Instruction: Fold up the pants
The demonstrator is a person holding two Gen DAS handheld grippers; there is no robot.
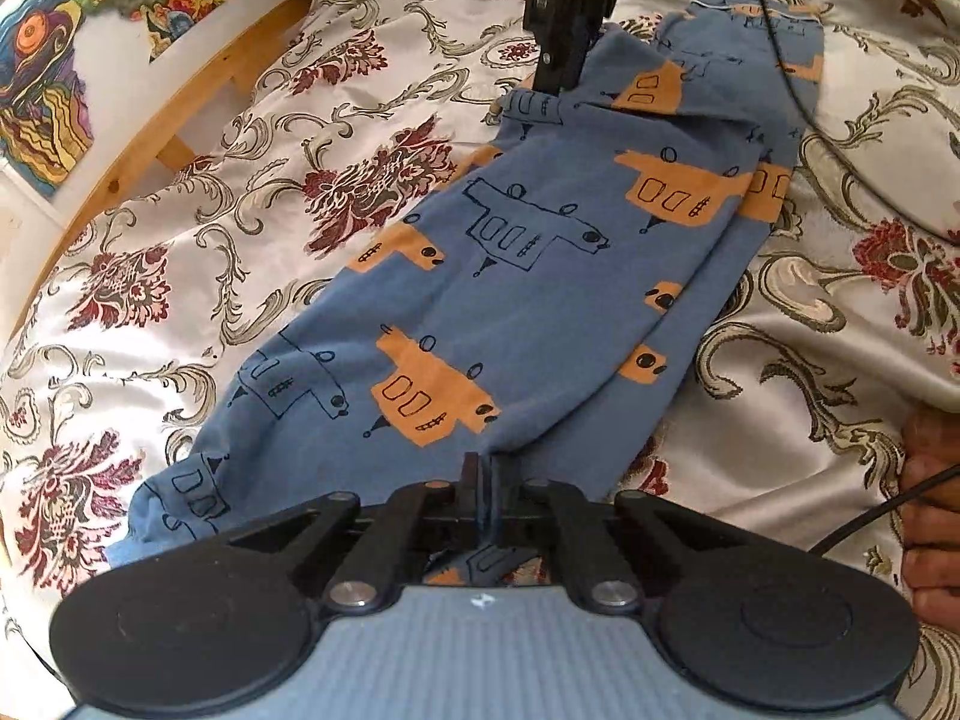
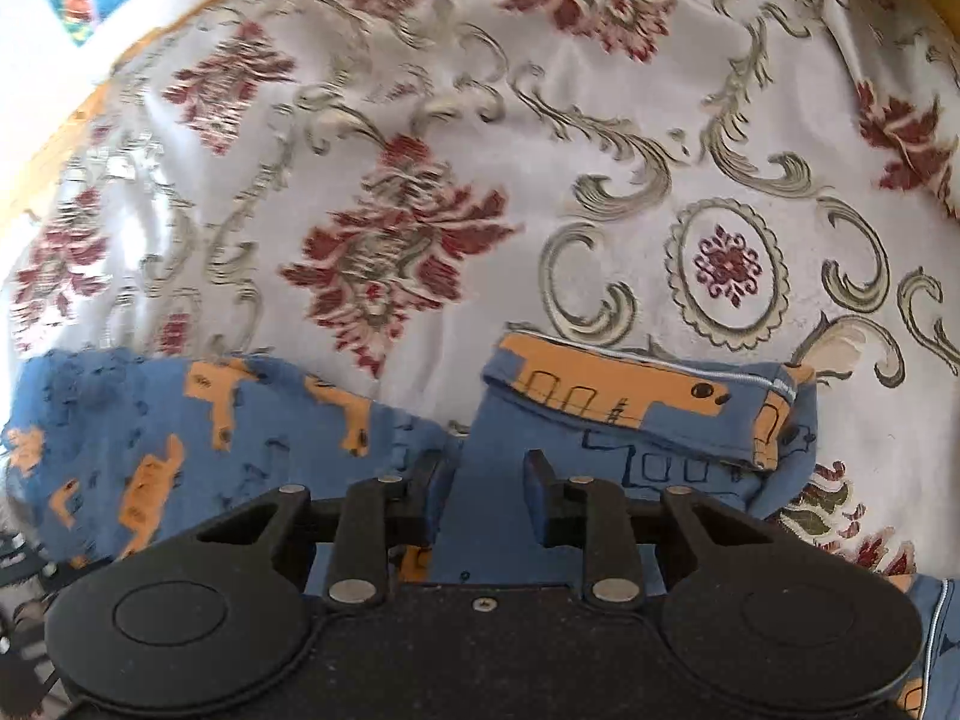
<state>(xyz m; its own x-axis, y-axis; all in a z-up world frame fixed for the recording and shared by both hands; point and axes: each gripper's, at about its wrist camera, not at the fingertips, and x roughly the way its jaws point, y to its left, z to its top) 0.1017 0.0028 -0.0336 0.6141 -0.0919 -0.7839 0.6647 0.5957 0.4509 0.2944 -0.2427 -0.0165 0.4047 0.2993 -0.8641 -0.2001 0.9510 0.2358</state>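
Nearest, the left hand-held gripper (image 1: 480, 468) has its jaws together, pinching a fold of the pants (image 1: 516, 300), probably to anchor that end. Beyond, the pants lie lengthwise along the bed (image 1: 300, 138), legs stacked. Farthest, the right hand-held gripper (image 2: 480, 480) stands apart astride the cloth near the waistband (image 2: 630, 384), seemingly ready to grip.

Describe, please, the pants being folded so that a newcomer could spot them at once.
Start from the wide cream bedspread with dark red flowers and grey-green scrolls. The pants lie stretched across its middle. They alone are blue, printed with orange blocks and dark outline drawings.
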